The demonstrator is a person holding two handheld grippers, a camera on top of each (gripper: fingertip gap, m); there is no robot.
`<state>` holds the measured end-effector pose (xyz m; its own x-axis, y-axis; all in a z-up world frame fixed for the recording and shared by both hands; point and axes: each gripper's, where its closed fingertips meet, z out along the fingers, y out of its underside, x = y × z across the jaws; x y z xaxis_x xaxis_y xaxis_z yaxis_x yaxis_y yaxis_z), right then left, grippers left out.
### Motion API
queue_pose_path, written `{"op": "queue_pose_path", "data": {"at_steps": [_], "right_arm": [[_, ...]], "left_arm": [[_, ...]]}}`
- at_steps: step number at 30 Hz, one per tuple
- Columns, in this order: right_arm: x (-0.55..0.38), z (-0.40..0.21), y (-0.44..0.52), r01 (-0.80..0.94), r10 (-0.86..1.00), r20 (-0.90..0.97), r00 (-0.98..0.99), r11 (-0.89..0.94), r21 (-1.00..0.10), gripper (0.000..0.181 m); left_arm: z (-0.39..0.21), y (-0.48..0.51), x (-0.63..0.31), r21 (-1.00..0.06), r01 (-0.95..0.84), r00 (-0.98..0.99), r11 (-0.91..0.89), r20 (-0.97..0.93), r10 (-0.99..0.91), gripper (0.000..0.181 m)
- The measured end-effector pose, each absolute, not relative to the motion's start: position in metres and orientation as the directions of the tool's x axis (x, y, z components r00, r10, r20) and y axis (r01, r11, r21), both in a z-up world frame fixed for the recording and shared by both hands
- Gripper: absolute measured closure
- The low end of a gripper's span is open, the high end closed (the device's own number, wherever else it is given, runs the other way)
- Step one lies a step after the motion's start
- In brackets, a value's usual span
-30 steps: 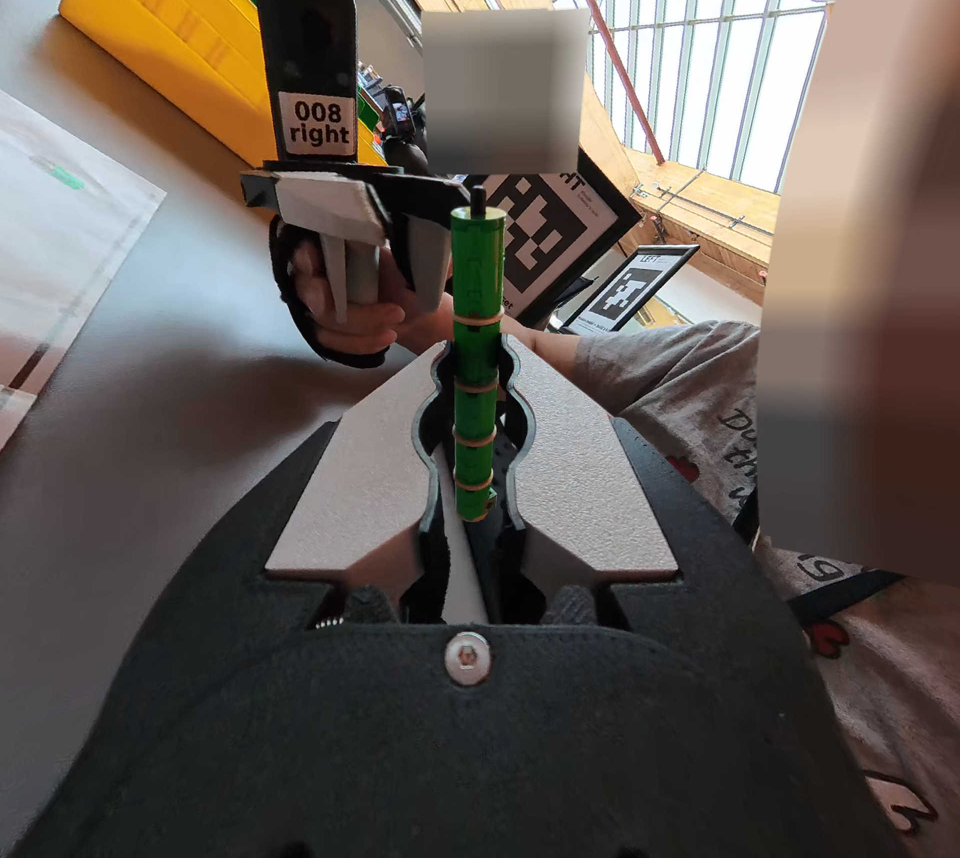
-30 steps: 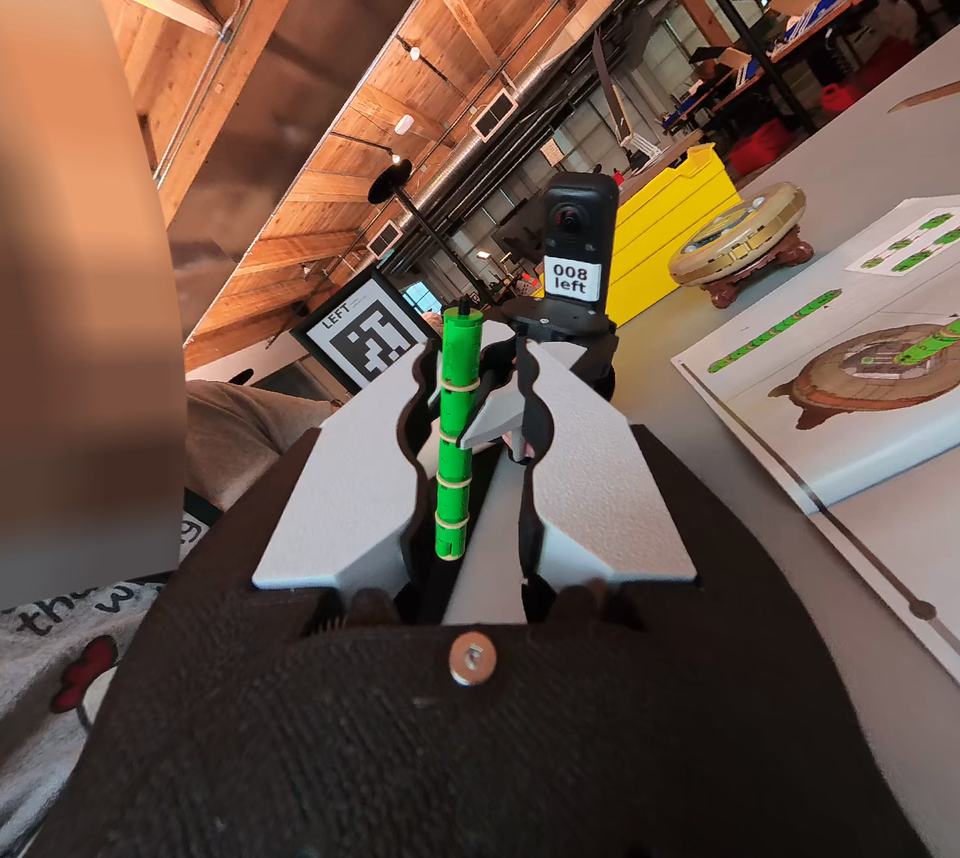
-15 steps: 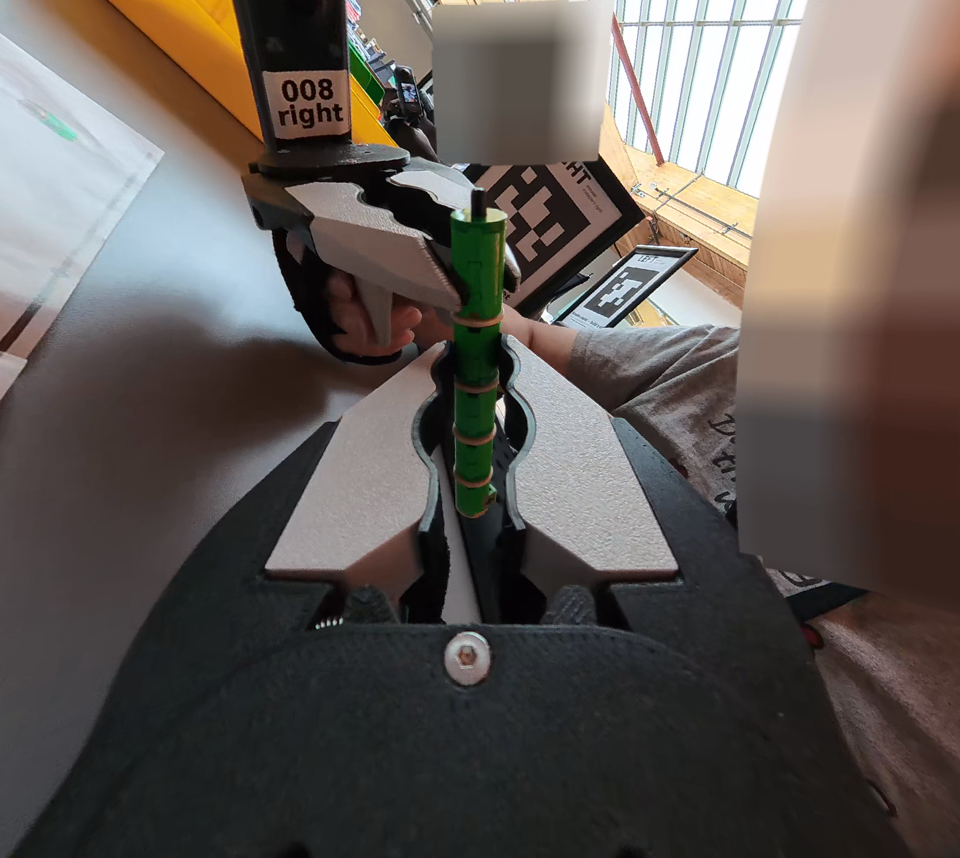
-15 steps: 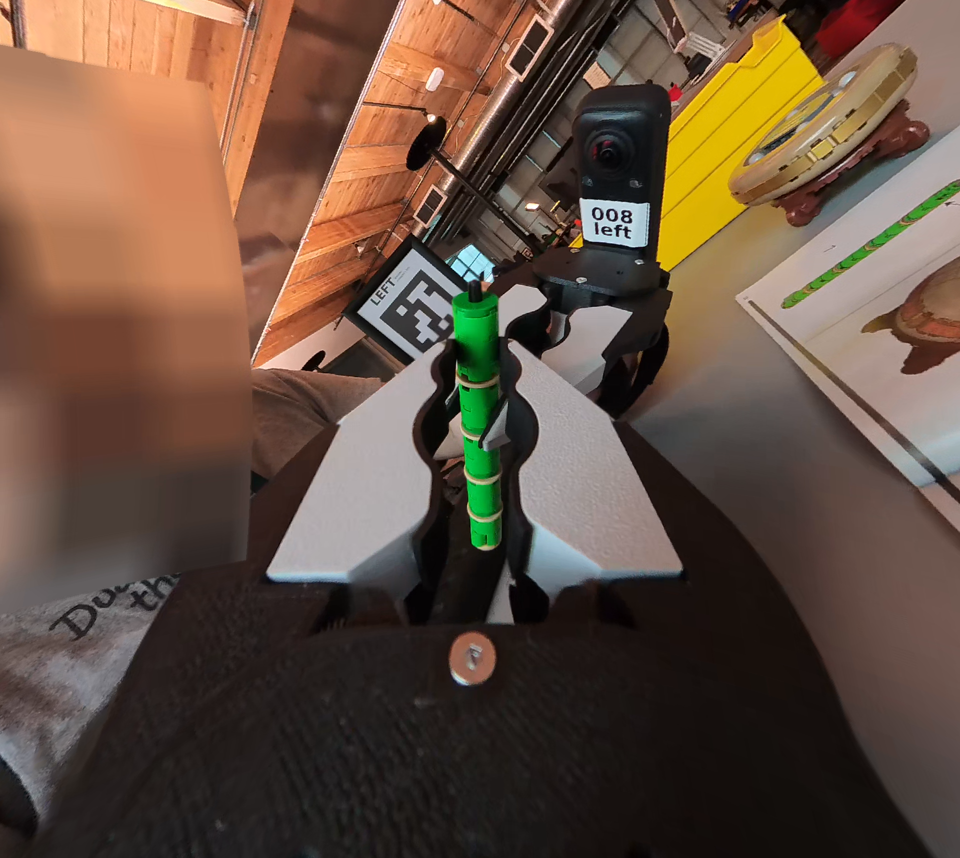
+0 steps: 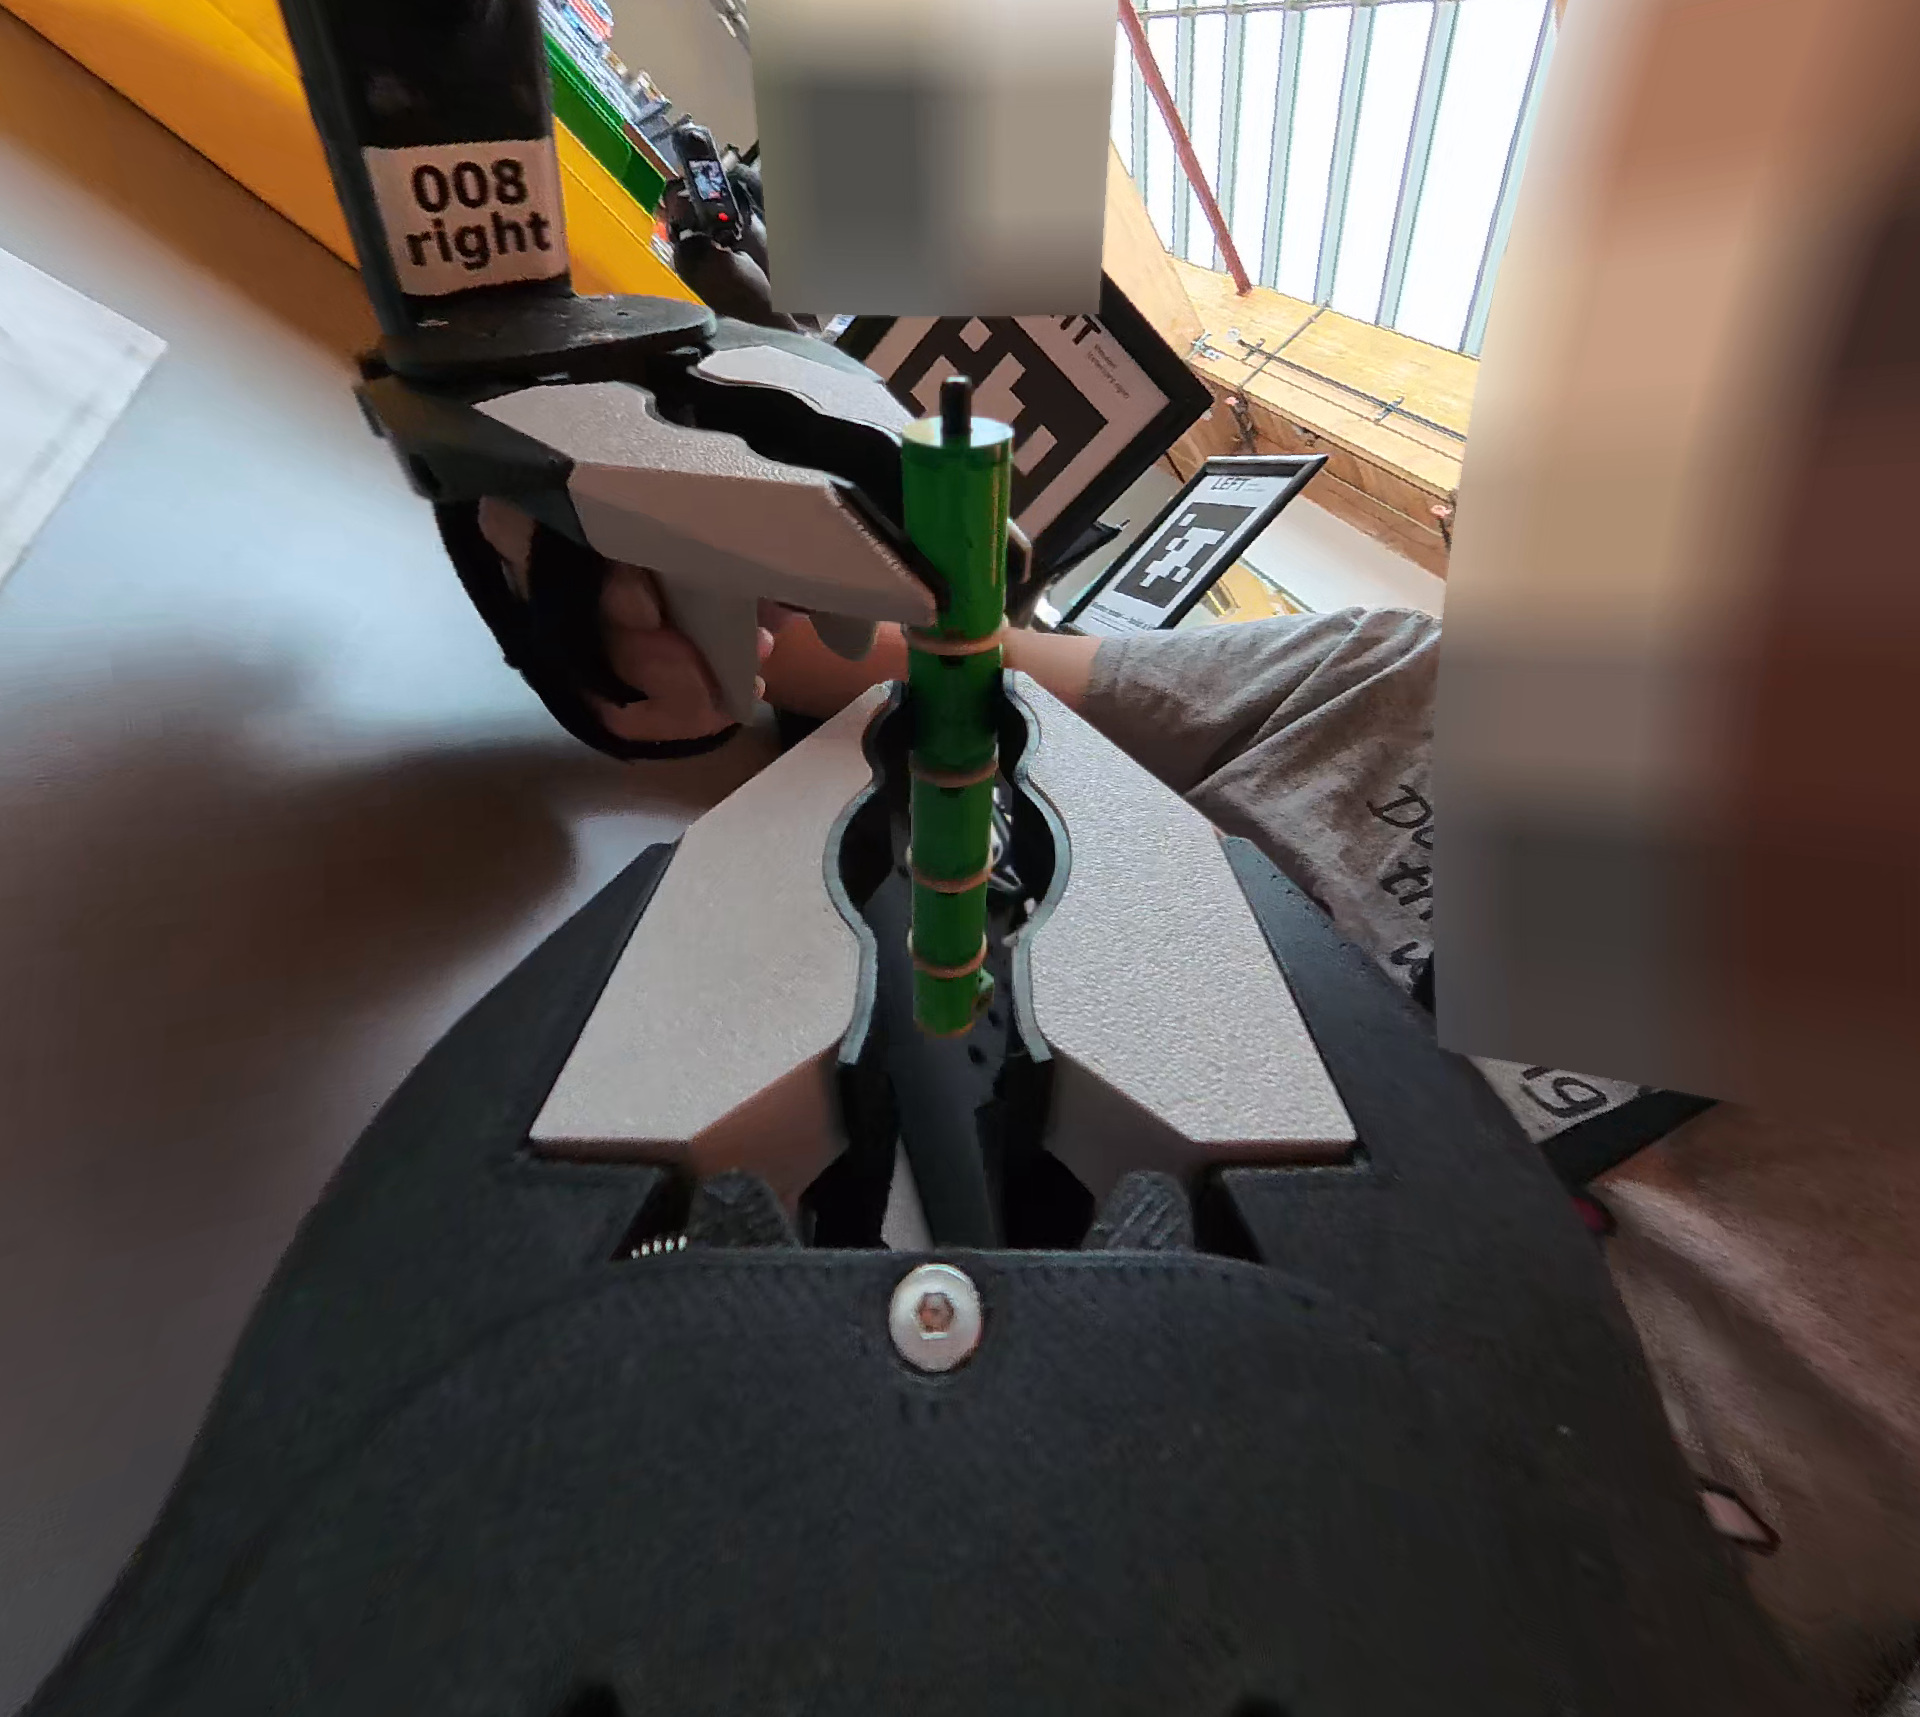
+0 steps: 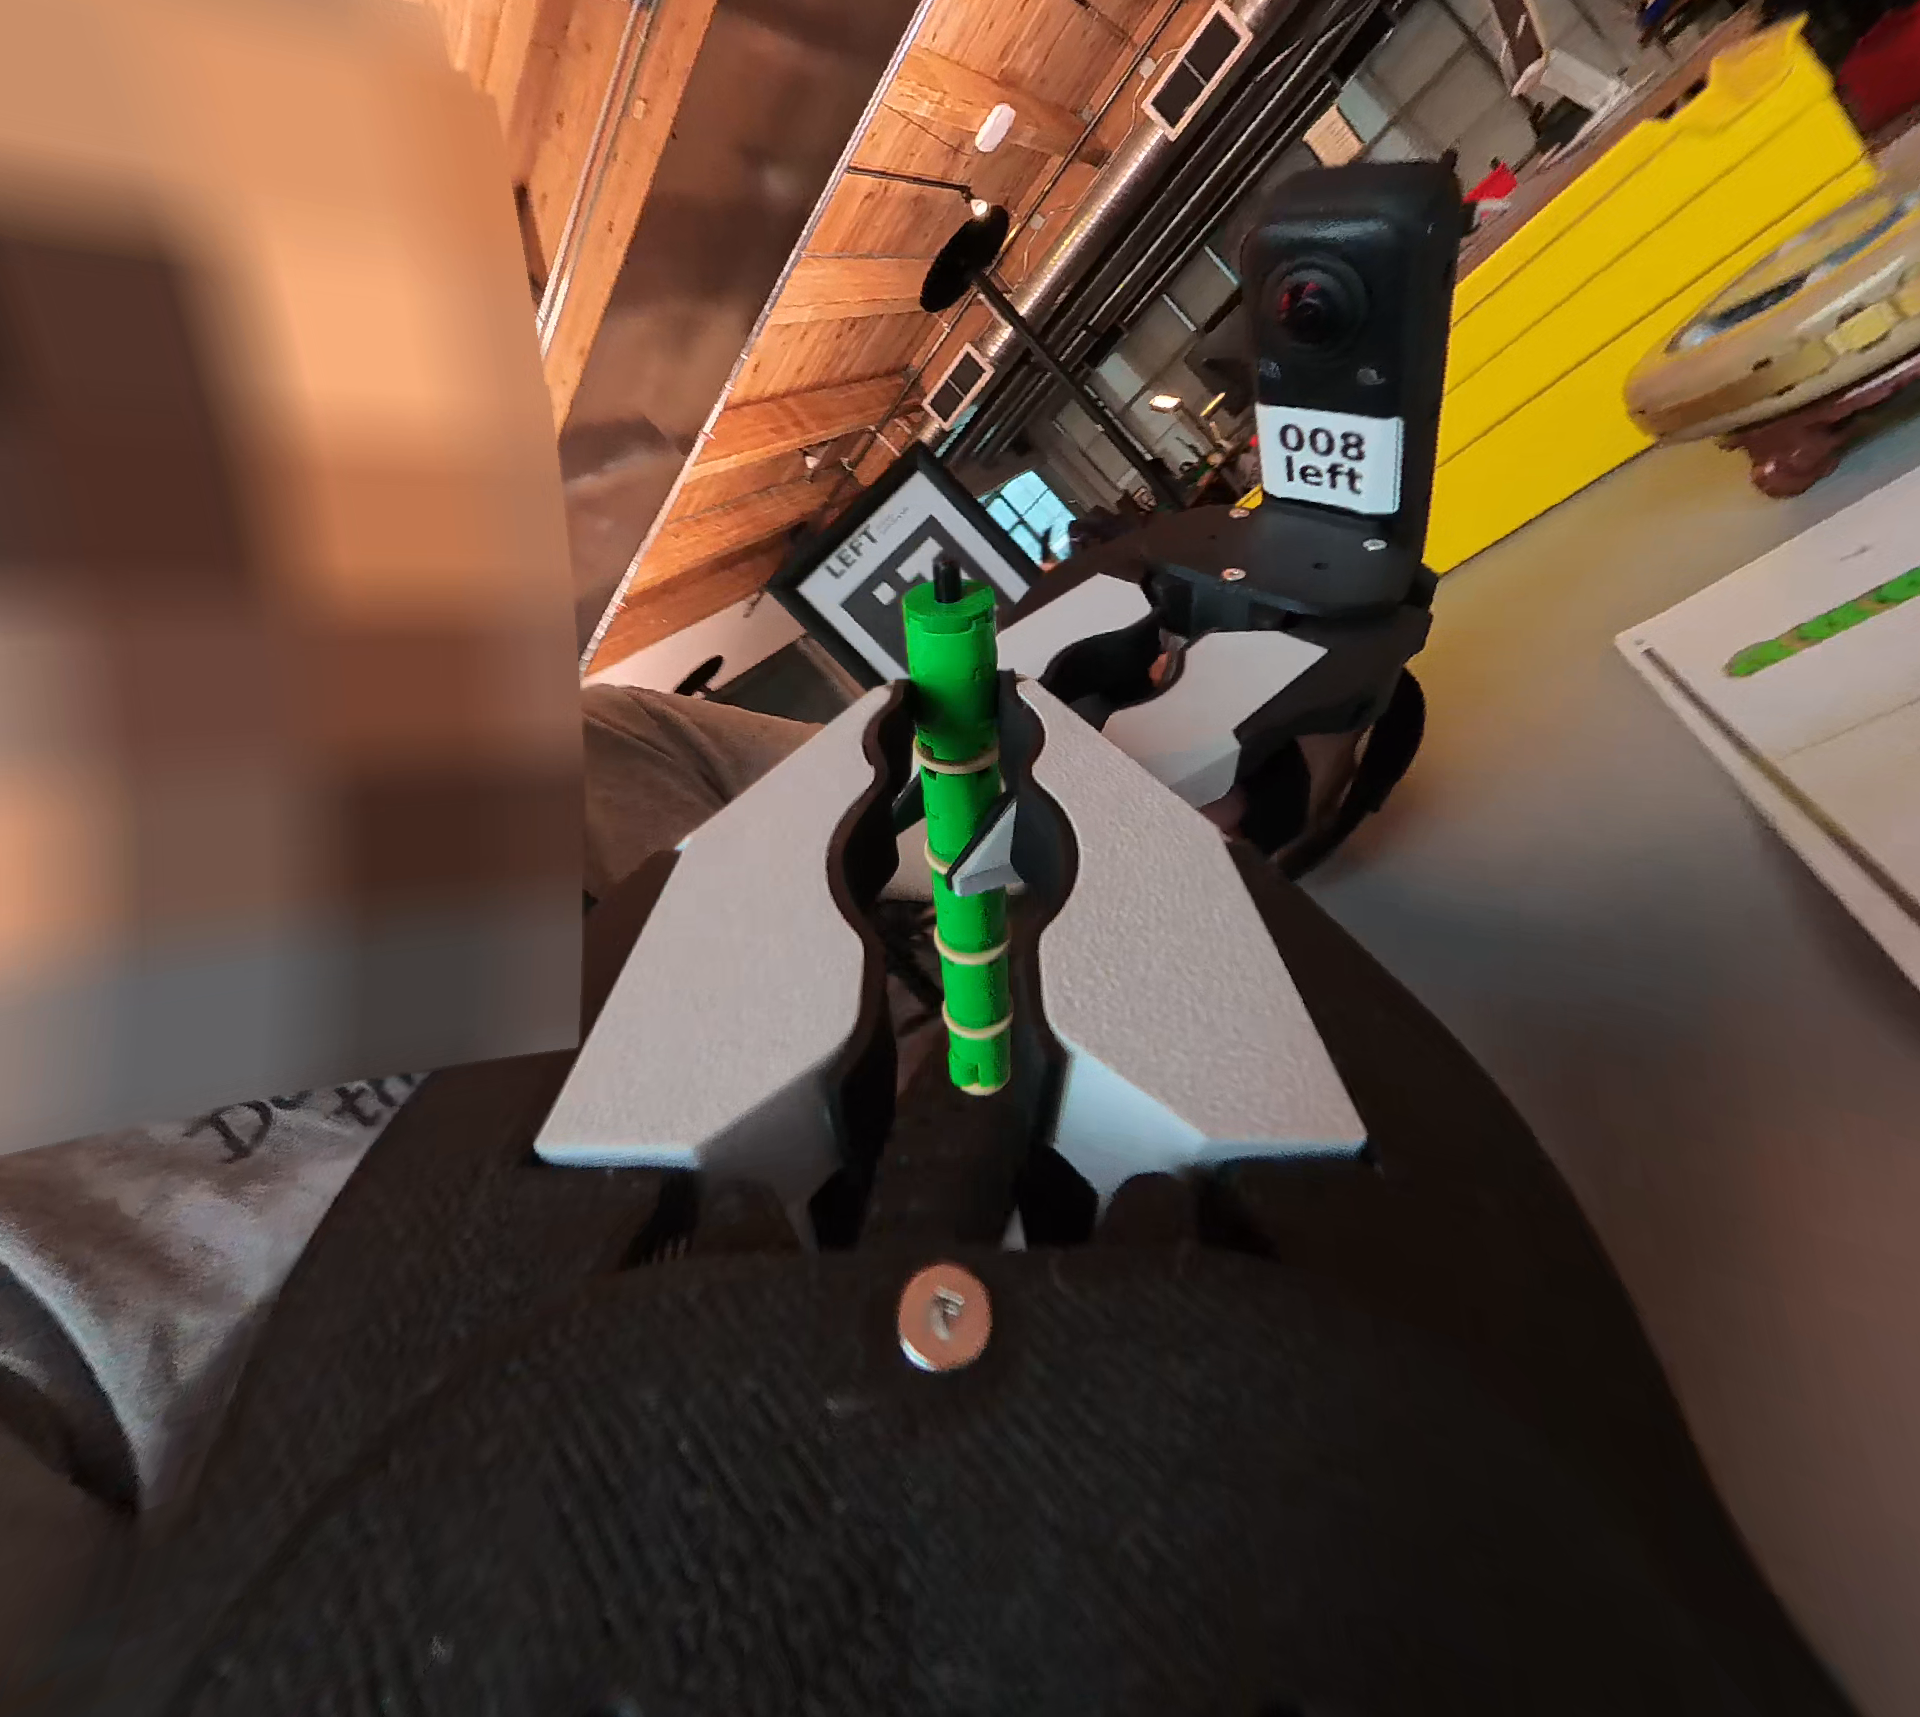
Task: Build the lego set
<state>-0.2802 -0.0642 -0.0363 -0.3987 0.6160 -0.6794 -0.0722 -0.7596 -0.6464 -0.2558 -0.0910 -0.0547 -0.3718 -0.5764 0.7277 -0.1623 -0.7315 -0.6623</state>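
Left wrist view: left gripper (image 5: 954,711) clamped on green stalk (image 5: 951,732) at tip notch; stalk long axis runs along fingers, black pin at far end. Right gripper (image 5: 961,576) crosses from left, jaws pinched on top segment, just beyond left tips

Right wrist view: right gripper (image 6: 958,711) grips same stalk (image 6: 961,846); both hold it in air above table (image 6: 1558,888), off near edge; left gripper (image 6: 992,857) finger tip touching mid-stalk. Likely next: pull or push along axis
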Motion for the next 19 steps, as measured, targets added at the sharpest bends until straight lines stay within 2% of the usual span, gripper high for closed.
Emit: {"op": "queue_pose_path", "data": {"at_steps": [1,4,7,17,19], "right_arm": [[-0.279,-0.035,-0.065,-0.080,0.649,-0.656,-0.386,-0.731,-0.677,0.166],[-0.277,-0.032,-0.068,-0.104,0.735,-0.580,-0.351,-0.646,-0.756,0.166],[-0.277,-0.028,-0.072,-0.116,0.766,-0.542,-0.344,-0.608,-0.785,0.166],[-0.276,-0.024,-0.067,-0.139,0.743,-0.577,-0.339,-0.646,-0.750,0.166],[-0.273,-0.022,-0.061,-0.154,0.720,-0.606,-0.340,-0.678,-0.719,0.166]], "left_arm": [[-0.054,-0.090,-0.256,-0.676,-0.155,-0.366,-0.720,0.716,-0.594,0.167],[-0.052,-0.091,-0.256,-0.734,-0.128,-0.356,-0.667,0.662,-0.660,0.167],[-0.049,-0.093,-0.256,-0.781,-0.104,-0.351,-0.616,0.608,-0.712,0.167],[-0.044,-0.090,-0.259,-0.757,-0.071,-0.377,-0.649,0.623,-0.685,0.166],[-0.042,-0.086,-0.260,-0.740,-0.056,-0.377,-0.670,0.638,-0.672,0.159]]}}
